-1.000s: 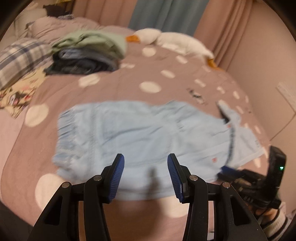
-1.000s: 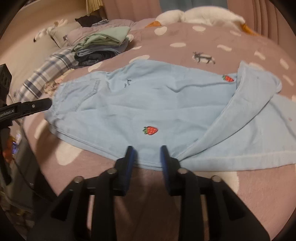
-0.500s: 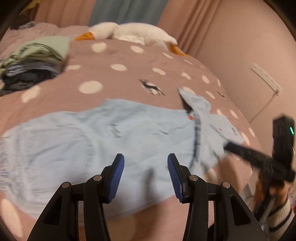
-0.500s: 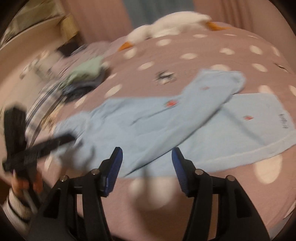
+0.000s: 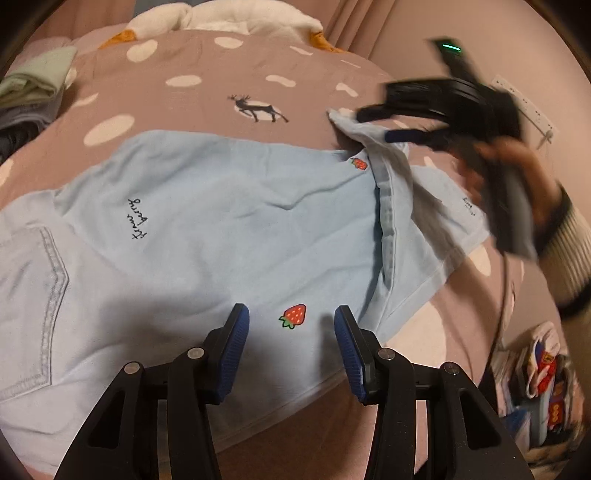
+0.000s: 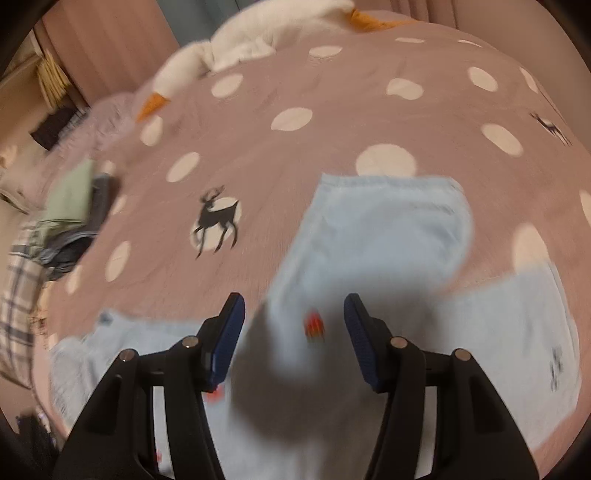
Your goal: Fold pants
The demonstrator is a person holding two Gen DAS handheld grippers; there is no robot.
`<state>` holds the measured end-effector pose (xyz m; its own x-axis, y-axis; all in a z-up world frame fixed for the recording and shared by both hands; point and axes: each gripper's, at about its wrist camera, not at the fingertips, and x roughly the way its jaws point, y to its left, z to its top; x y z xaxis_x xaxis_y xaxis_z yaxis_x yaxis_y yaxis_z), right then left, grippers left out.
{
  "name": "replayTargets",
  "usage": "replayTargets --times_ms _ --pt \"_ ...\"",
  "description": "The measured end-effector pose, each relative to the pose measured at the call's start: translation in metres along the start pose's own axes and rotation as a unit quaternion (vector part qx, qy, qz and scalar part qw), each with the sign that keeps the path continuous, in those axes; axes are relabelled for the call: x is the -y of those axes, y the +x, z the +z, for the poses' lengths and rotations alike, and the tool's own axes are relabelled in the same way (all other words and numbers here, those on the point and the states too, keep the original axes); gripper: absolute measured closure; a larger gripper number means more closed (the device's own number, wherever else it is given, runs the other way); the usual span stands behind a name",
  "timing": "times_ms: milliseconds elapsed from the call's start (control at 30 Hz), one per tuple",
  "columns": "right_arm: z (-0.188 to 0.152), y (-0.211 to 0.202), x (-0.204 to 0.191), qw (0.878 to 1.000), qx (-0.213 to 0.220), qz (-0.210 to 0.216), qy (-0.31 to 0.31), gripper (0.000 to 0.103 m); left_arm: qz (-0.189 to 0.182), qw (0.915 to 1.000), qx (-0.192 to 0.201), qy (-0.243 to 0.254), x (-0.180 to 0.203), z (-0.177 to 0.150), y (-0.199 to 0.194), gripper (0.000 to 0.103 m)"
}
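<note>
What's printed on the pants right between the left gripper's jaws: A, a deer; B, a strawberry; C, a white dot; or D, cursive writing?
B: a red strawberry sits on the light blue pants between the open jaws of the left gripper.

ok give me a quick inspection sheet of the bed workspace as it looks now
Surface: pink-brown bedspread with pale dots and a deer print.
Job's things: light blue pants spread flat, strawberry patches, back pocket at left; one leg end turned over and lying apart from the other.
Clutter: stack of folded clothes at far left; white goose plush at the head of the bed; bag of items on the floor at right.
Grippers: left gripper open above the near pants edge; right gripper open over the turned-over leg, view blurred.
Cables: thin dark cord hanging below the right hand.
Surroundings: pink curtains, pink wall, power strip.
</note>
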<state>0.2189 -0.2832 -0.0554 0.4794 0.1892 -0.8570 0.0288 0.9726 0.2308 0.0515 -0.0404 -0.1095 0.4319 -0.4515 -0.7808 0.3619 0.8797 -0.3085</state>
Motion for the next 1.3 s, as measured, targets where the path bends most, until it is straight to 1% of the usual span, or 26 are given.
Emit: replayTargets --times_ms 100,133,167,200,233,267,300,367,433,500,533,600,667,733,833,867,933,967,1000,1033,1067,1133,1200,1233,1267,1300 --pt "0.011 0.026 -0.008 0.998 -0.04 -0.054 -0.017 0.05 -0.004 1.0 -0.002 -0.002 -0.001 -0.001 -0.002 0.056" --pt "0.011 0.034 -0.009 0.996 -0.052 -0.071 -0.026 0.056 -0.006 1.0 -0.002 -0.003 -0.002 -0.001 -0.003 0.056" --pt "0.011 0.037 -0.009 0.994 -0.052 -0.092 -0.036 0.077 -0.008 1.0 -0.002 -0.005 -0.003 -0.001 -0.004 0.056" --pt "0.011 0.035 -0.006 0.994 -0.048 -0.094 -0.04 0.089 -0.008 1.0 -0.003 -0.005 -0.002 -0.001 -0.004 0.056" --pt "0.01 0.03 -0.002 0.995 -0.041 -0.084 -0.036 0.097 -0.009 1.0 -0.002 -0.004 -0.002 -0.002 -0.005 0.056" --pt "0.009 0.022 0.005 0.996 -0.032 -0.074 -0.028 0.099 -0.008 1.0 -0.002 -0.003 -0.002 -0.002 -0.005 0.056" --pt "0.008 0.009 0.013 0.998 -0.017 -0.059 -0.013 0.099 -0.008 1.0 -0.003 -0.003 -0.001 -0.002 -0.005 0.056" --pt "0.003 -0.023 0.029 1.0 0.024 -0.004 0.016 0.099 -0.006 1.0 -0.003 -0.002 -0.001 0.0 -0.003 0.056" --pt "-0.01 -0.07 0.052 0.995 0.079 0.041 0.046 0.099 -0.005 1.0 -0.002 -0.004 -0.002 0.001 -0.002 0.056" --pt "-0.033 -0.113 0.082 0.986 0.125 0.07 0.087 0.098 -0.004 1.0 -0.001 -0.005 -0.001 0.0 -0.002 0.056" --pt "-0.046 -0.127 0.092 0.982 0.136 0.081 0.103 0.098 -0.004 1.0 -0.001 -0.005 -0.001 0.0 -0.002 0.056" --pt "-0.073 -0.146 0.117 0.977 0.148 0.083 0.129 0.098 -0.002 1.0 -0.001 -0.004 0.0 -0.001 -0.002 0.056" --pt "-0.105 -0.149 0.144 0.972 0.144 0.085 0.164 0.097 0.002 1.0 -0.003 0.0 0.002 -0.002 -0.001 0.056" --pt "-0.129 -0.137 0.163 0.967 0.129 0.093 0.199 0.095 0.008 0.9999 -0.007 0.003 0.004 -0.001 -0.001 0.056" --pt "-0.162 -0.112 0.189 0.954 0.098 0.11 0.262 0.093 0.019 0.9996 -0.014 0.012 0.008 -0.001 -0.002 0.056" --pt "-0.173 -0.104 0.198 0.946 0.09 0.119 0.288 0.091 0.022 0.9995 -0.016 0.016 0.008 -0.001 -0.002 0.056" --pt "-0.182 -0.103 0.206 0.926 0.107 0.159 0.325 0.087 0.03 0.9989 -0.021 0.027 0.011 -0.002 -0.003 0.056" --pt "-0.184 -0.105 0.21 0.919 0.119 0.169 0.337 0.078 0.034 0.9986 -0.024 0.033 0.013 -0.002 -0.003 0.056" --pt "-0.183 -0.109 0.214 0.913 0.131 0.173 0.346 0.072 0.035 0.9984 -0.025 0.035 0.012 -0.002 -0.003 0.056" --pt "-0.181 -0.111 0.213 0.91 0.139 0.174 0.349 0.061 0.036 0.9983 -0.026 0.037 0.013 -0.002 -0.003 0.056" --pt "-0.177 -0.113 0.214 0.909 0.145 0.171 0.35 0.057 0.035 0.9982 -0.027 0.041 0.014 -0.003 -0.002 0.056" --pt "-0.171 -0.111 0.218 0.915 0.139 0.139 0.352 0.058 0.035 0.9979 -0.029 0.047 0.016 -0.004 -0.002 0.056" --pt "-0.163 -0.105 0.221 0.92 0.124 0.124 0.351 0.071 0.036 0.9974 -0.032 0.054 0.018 -0.006 -0.002 0.056" --pt "-0.159 -0.103 0.221 0.925 0.118 0.116 0.343 0.086 0.037 0.9972 -0.034 0.055 0.018 -0.007 -0.002 0.056" --pt "-0.154 -0.105 0.216 0.935 0.114 0.097 0.323 0.095 0.036 0.9973 -0.035 0.053 0.017 -0.007 -0.001 0.056" --pt "-0.152 -0.109 0.212 0.942 0.116 0.082 0.305 0.096 0.034 0.9975 -0.036 0.05 0.017 -0.006 -0.001 0.056"
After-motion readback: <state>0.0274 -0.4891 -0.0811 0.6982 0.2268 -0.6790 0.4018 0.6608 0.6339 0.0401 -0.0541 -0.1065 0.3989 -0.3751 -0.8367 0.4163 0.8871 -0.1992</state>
